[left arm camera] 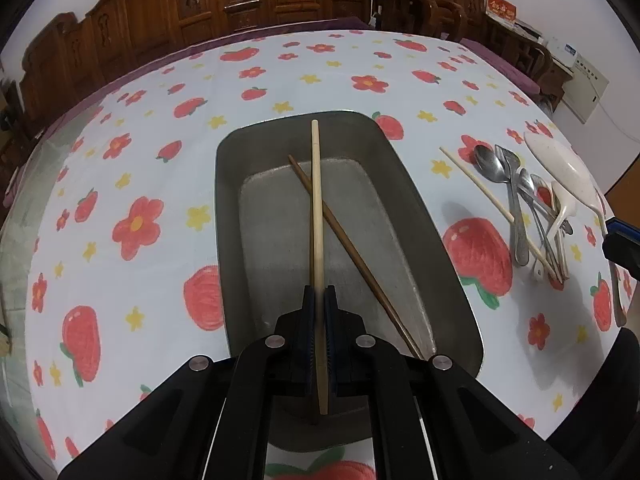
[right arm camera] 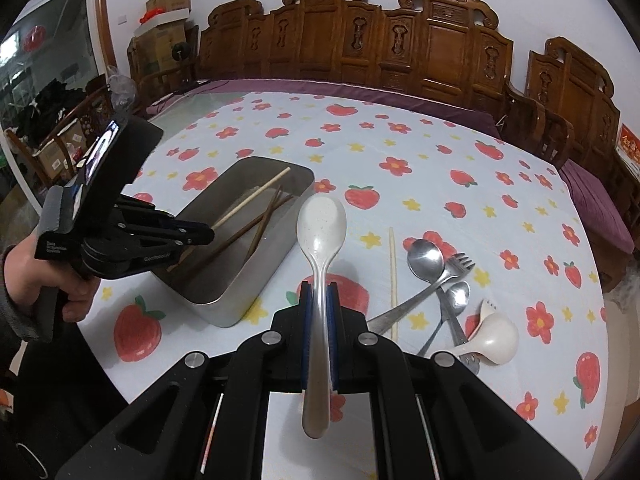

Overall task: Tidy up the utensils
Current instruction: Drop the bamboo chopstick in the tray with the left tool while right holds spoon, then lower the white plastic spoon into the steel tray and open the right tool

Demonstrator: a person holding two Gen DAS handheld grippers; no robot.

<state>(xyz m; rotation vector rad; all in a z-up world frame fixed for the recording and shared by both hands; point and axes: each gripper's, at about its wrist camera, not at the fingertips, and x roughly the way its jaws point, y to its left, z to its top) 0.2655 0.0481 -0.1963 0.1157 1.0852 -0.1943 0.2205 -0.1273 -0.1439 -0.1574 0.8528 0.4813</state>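
Observation:
My left gripper (left arm camera: 319, 296) is shut on a pale chopstick (left arm camera: 317, 200) and holds it over the grey metal tray (left arm camera: 228, 184). Brown chopsticks (left arm camera: 348, 252) lie inside the tray. My right gripper (right arm camera: 319, 292) is shut on the handle of a large white speckled spoon (right arm camera: 321, 220), held above the table right of the tray (right arm camera: 240, 304). The left gripper (right arm camera: 200, 236) shows in the right wrist view over the tray with the pale chopstick (right arm camera: 256, 194).
A pile lies on the flowered tablecloth right of the tray: a pale chopstick (right arm camera: 393, 280), metal spoons (right arm camera: 426, 258), a fork (right arm camera: 460, 264) and a small white spoon (right arm camera: 496, 338). Carved wooden chairs (right arm camera: 360, 48) ring the table's far side.

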